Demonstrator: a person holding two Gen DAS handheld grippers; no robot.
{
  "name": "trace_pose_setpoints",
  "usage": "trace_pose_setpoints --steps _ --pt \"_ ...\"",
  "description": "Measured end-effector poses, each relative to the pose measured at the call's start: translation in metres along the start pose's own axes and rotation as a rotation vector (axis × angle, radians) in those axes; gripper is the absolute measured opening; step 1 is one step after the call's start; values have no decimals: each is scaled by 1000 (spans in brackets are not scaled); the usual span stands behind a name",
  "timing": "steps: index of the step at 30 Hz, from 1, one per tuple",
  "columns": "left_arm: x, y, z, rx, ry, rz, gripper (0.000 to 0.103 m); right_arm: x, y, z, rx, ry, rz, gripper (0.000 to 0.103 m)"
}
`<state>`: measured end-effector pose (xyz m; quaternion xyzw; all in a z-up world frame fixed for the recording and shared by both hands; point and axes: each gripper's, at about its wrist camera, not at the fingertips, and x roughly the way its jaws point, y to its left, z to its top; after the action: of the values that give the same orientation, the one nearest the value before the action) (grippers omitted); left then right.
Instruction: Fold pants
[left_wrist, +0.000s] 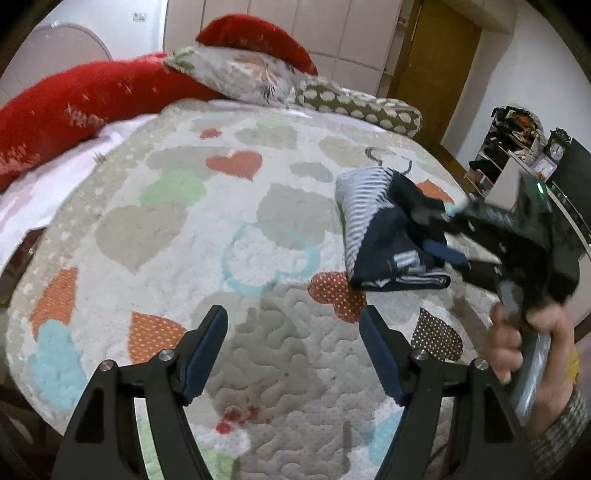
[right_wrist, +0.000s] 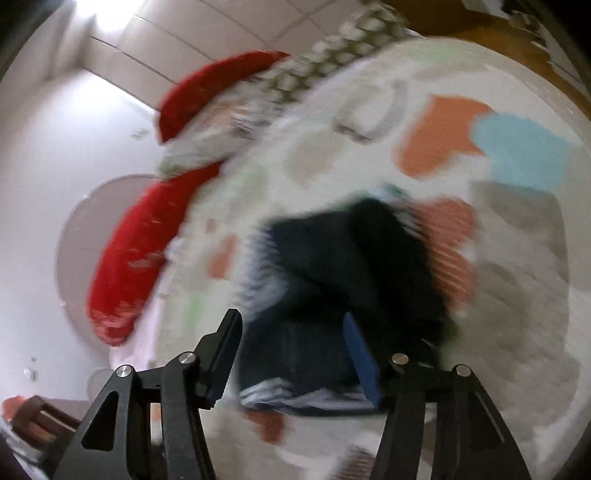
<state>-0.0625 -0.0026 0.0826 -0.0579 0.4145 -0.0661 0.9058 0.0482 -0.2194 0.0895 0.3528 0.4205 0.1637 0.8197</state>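
Observation:
The pants (left_wrist: 388, 229) are a folded bundle of dark navy and grey-white striped cloth, to the right on the heart-patterned bedspread (left_wrist: 207, 229). My left gripper (left_wrist: 293, 321) is open and empty, low over the bedspread, left of and nearer than the bundle. My right gripper (left_wrist: 441, 236) reaches into the bundle from the right; its fingers are partly hidden by cloth. In the blurred right wrist view the right gripper (right_wrist: 291, 332) stands open with the dark bundle (right_wrist: 332, 277) between and beyond its fingers. I cannot tell whether the pads touch the cloth.
Red bolster pillows (left_wrist: 74, 107), a floral pillow (left_wrist: 240, 74) and a dotted pillow (left_wrist: 362, 107) lie along the bed's far side. A shelf with a clock (left_wrist: 554, 151) stands beyond the bed's right edge. A wooden door (left_wrist: 443, 66) is behind.

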Motion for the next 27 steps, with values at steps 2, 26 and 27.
trace_pose_setpoints --steps 2,26,27 --pt "-15 -1 -1 17 -72 55 74 -14 -11 -8 33 -23 48 56" --pt "-36 -61 -22 198 -97 196 103 -123 5 -114 -220 -246 -337 61" --pt "-31 -58 -23 190 -81 204 103 -121 5 -110 -218 -242 -339 61"
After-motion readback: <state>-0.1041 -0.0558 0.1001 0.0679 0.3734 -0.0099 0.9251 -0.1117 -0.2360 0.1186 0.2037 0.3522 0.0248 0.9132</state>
